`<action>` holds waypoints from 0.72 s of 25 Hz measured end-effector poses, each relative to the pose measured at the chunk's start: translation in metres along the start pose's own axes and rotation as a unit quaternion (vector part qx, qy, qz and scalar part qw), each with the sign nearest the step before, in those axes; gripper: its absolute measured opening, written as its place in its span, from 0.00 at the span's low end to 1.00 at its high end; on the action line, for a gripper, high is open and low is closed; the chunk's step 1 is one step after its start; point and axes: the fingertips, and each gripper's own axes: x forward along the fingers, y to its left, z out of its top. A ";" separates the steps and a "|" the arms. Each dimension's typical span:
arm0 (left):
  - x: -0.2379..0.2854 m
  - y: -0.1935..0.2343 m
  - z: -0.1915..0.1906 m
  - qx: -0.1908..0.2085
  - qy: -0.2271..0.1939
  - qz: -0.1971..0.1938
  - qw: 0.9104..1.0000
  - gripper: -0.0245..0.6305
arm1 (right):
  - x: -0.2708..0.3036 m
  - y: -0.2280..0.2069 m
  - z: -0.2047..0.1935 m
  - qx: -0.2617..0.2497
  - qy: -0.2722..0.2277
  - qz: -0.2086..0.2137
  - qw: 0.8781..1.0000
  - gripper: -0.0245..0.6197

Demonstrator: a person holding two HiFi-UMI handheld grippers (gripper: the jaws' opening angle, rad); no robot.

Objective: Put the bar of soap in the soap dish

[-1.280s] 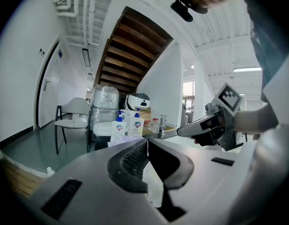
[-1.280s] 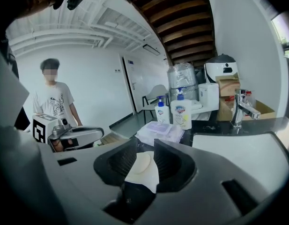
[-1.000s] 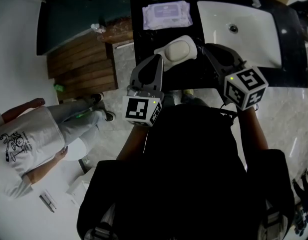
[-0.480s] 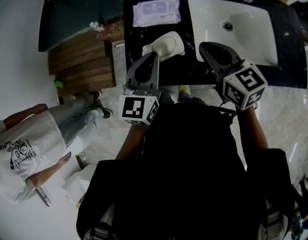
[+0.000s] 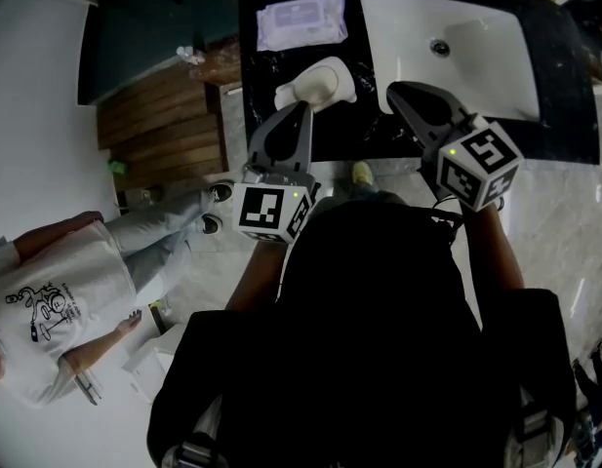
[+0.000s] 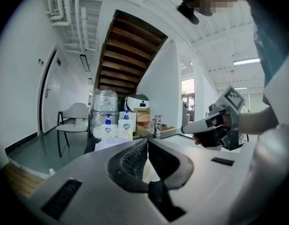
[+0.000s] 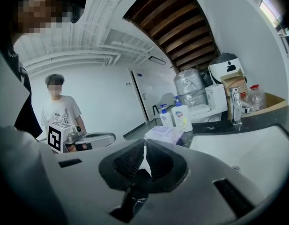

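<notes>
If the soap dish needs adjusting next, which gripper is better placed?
Left, probably. The left gripper, shut, points at the soap dish just ahead of its tips; the right gripper, also shut, sits aside, in front of the sink.

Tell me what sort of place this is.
Most likely a washbasin counter set up in an open hall rather than a closed bathroom: a white sink with a faucet in a black countertop, hand-soap pump bottles and a pack of wipes beside it, and a wooden staircase overhead.
</notes>
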 end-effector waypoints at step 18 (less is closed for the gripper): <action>-0.122 -0.010 -0.008 -0.007 -0.022 -0.005 1.000 0.04 | -0.018 0.118 -0.024 -0.025 -0.008 -0.004 1.000 0.08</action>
